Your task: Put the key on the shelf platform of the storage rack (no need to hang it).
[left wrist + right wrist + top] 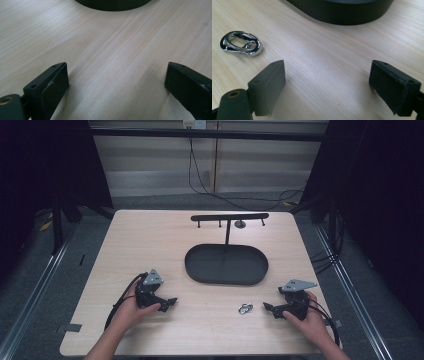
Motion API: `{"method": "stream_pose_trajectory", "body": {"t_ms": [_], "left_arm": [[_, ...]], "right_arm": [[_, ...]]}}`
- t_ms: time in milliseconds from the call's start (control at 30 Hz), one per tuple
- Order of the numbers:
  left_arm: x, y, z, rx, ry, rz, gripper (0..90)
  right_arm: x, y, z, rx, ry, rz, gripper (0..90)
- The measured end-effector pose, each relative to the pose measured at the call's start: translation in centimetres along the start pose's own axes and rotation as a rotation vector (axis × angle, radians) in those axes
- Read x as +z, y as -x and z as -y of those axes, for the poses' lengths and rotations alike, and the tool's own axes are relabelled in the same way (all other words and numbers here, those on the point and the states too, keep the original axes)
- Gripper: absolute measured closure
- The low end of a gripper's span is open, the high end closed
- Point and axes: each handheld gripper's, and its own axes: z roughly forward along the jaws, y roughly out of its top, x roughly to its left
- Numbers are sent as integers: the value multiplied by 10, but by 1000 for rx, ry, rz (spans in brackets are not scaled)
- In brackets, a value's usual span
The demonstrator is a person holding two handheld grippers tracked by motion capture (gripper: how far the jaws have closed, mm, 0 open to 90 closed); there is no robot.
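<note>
**The table and what lay on it**

You had a pale wooden table (150,250) in front of you, its grain running lengthwise and its corners rounded. Near the middle sat a black oval tray (226,265) with a low rim, flat on the wood. Behind the tray, a thin post rose to a black crossbar (229,217) with short pegs hanging under it; whether the post stood in the tray or just behind it, you could not tell. Near your edge, in front of the tray's right end, a small shiny metal clasp (245,308) lay flat on the bare wood, apart from the tray. Both your hands rested on the tabletop near your edge.
</note>
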Motion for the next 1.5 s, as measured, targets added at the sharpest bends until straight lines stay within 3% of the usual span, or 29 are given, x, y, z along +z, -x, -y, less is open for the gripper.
{"method": "stream_pose_trajectory", "body": {"t_ms": [67,133,167,233,367,433,467,700,1067,1500], "left_arm": [[0,0,0,-1,-1,-1,46],[0,0,0,-1,-1,-1,45],[0,0,0,-1,-1,-1,44],[0,0,0,-1,-1,-1,44],[0,0,0,-2,-1,0,44],[0,0,0,-2,-1,0,44],[0,0,0,-2,-1,0,44],[0,0,0,-3,-1,0,43],[0,0,0,-4,-1,-1,43],[0,0,0,-4,-1,-1,43]], "right_arm": [[-1,-3,-2,12,-25,18,135],[-2,-4,-4,0,-40,28,135],[-4,-9,-9,-24,-83,57,137],[-4,-10,-10,-30,-93,62,139],[-8,-17,-16,-24,-186,17,145],[-8,-18,-17,-20,-196,14,145],[-10,-21,-19,-43,-219,-3,144],[-16,-36,-29,-40,-244,-41,145],[-11,-65,-44,-79,-312,-80,186],[-1,-72,-57,-119,-363,-108,208]]}}
